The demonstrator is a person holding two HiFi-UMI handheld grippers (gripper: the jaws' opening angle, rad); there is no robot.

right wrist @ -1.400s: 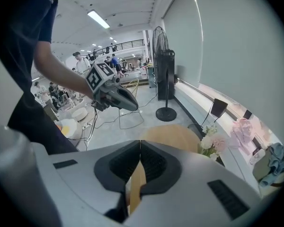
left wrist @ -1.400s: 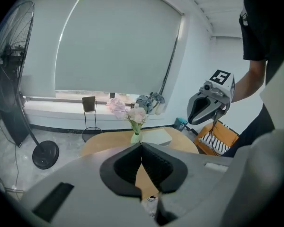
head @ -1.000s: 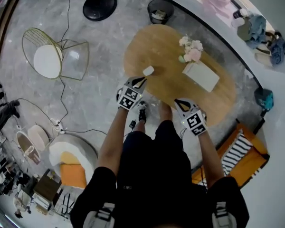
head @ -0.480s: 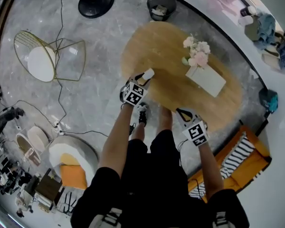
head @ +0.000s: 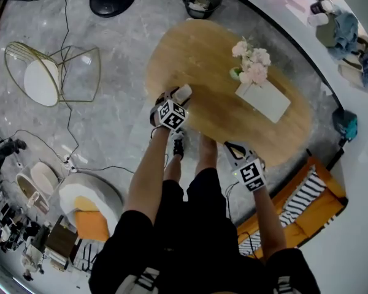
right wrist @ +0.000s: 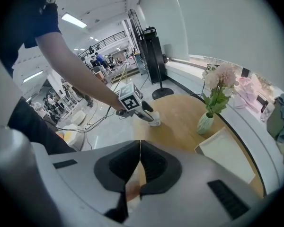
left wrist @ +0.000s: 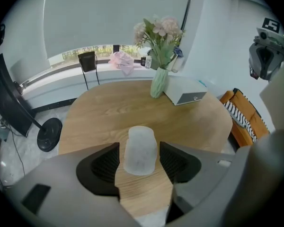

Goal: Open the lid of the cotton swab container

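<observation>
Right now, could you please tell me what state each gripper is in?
Left gripper: jaws opening, cotton swab container between them, not gripped.
Right gripper: shut, empty.

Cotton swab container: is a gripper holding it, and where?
Not held: the left gripper, jaws opening, flanks the container without pressing; right gripper is shut, empty.

Through the frosted cotton swab container (left wrist: 140, 150), contents and lid seam are not discernible. In head view, left tongs (head: 180, 97) hide part of it.
</observation>
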